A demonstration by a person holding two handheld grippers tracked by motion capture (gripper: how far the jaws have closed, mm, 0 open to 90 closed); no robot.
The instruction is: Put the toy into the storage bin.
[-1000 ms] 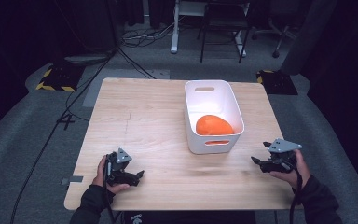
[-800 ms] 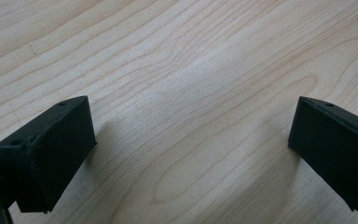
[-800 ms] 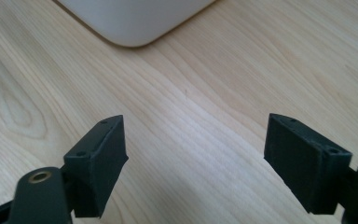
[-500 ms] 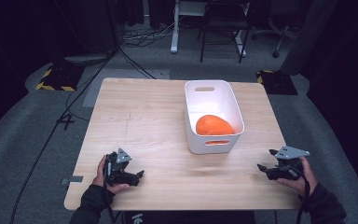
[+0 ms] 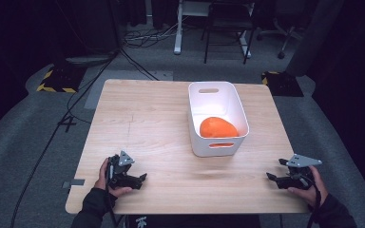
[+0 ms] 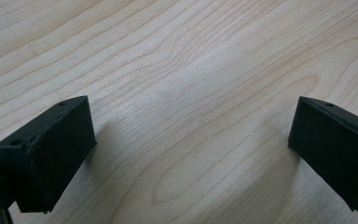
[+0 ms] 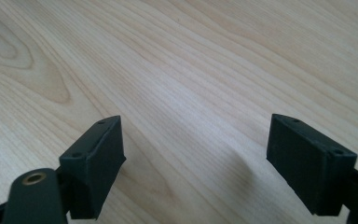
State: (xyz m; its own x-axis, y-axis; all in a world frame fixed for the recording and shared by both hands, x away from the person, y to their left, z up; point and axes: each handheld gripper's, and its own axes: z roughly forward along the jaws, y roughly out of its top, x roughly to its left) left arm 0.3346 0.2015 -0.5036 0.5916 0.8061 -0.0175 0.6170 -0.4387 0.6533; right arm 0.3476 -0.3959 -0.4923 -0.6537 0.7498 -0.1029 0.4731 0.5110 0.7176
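The left gripper (image 5: 140,179) rests low on the near left part of the desk (image 5: 152,118), and the right gripper (image 5: 273,179) rests near the desk's near right corner. Both sets of fingers are released: in the left gripper view the two black fingers (image 6: 46,151) stand wide apart over bare wood with nothing between them, and the right gripper view shows its fingers (image 7: 95,163) spread the same way.

The thing nearest both grippers is a white bin (image 5: 197,133), set right of centre on the desk, well apart from either gripper. One orange object (image 5: 217,128) lies inside it at the near end (rounded and smooth, possibly a fruit or a soft ball; the pictures do not settle which).

Handling, as a judgement:
- The bin looks like thin moulded plastic, so it is probably light and fairly stiff, with walls that flex a little under pressure. It has a cut-out handle at each short end, and the near handle (image 5: 223,145) or the rim beside it is the likely grip point.
- The orange object may roll if the bin is tilted.

Count: one bin, one orange object, two grippers, one desk.
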